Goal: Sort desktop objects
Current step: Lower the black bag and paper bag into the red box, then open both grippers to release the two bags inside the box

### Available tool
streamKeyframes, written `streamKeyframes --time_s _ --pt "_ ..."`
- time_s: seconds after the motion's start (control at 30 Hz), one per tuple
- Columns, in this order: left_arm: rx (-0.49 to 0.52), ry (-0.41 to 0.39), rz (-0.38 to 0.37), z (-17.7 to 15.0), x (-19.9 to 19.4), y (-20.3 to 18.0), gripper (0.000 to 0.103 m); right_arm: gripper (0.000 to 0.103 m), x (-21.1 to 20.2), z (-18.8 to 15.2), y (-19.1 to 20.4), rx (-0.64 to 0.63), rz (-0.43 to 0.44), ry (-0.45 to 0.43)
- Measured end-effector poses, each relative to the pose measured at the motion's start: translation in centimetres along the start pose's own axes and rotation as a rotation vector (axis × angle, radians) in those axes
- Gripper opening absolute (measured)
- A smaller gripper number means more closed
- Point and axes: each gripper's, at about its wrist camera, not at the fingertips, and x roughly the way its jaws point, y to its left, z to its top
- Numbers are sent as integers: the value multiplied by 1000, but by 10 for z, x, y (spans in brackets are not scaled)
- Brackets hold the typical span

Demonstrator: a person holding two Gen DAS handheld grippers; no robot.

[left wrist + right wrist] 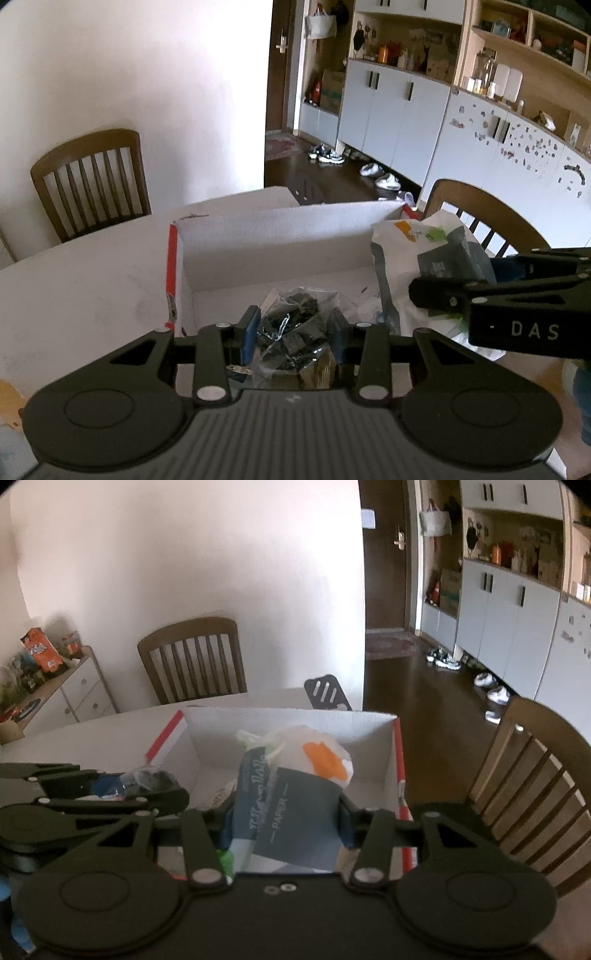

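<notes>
Sorting underway: both loads hanging over the box [391,771], neither released.
Left tongs [293,332] are clenching a clear bag [295,325]; right tongs [286,823] are gripping a paper pack [291,812].

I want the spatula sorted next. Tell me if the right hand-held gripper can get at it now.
Probably not yet: the right hand-held gripper is shut on a paper pack, and the cardboard box stands between it and the spatula.

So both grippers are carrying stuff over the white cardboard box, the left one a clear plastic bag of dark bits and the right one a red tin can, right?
Not the can. The right gripper holds a grey-and-white paper pack, as the right wrist view shows. The left gripper does hold the clear plastic bag of dark bits over the white cardboard box.
</notes>
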Motion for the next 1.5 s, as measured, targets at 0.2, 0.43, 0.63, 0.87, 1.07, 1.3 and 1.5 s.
streamKeyframes --time_s 0.2,0.43,0.63,0.87,1.07,1.3,1.5 --pt "5 47 5 2 22 3 38 51 20 -2 -6 -13 -5 31" --pt "1 109 -12 6 46 8 38 51 40 -7 -12 -20 -7 68" --pt "15 153 -15 5 62 8 38 51 53 -9 -14 -29 -15 93" --pt "10 196 -14 3 76 8 38 51 65 -14 -16 -49 -20 121" --pt "15 222 -14 4 83 5 38 52 71 -18 -15 -72 -23 135" --pt "24 259 -20 6 91 4 38 53 74 -16 -11 -107 -7 142" --pt "44 279 20 5 96 4 59 56 77 -16 -11 -134 10 154"
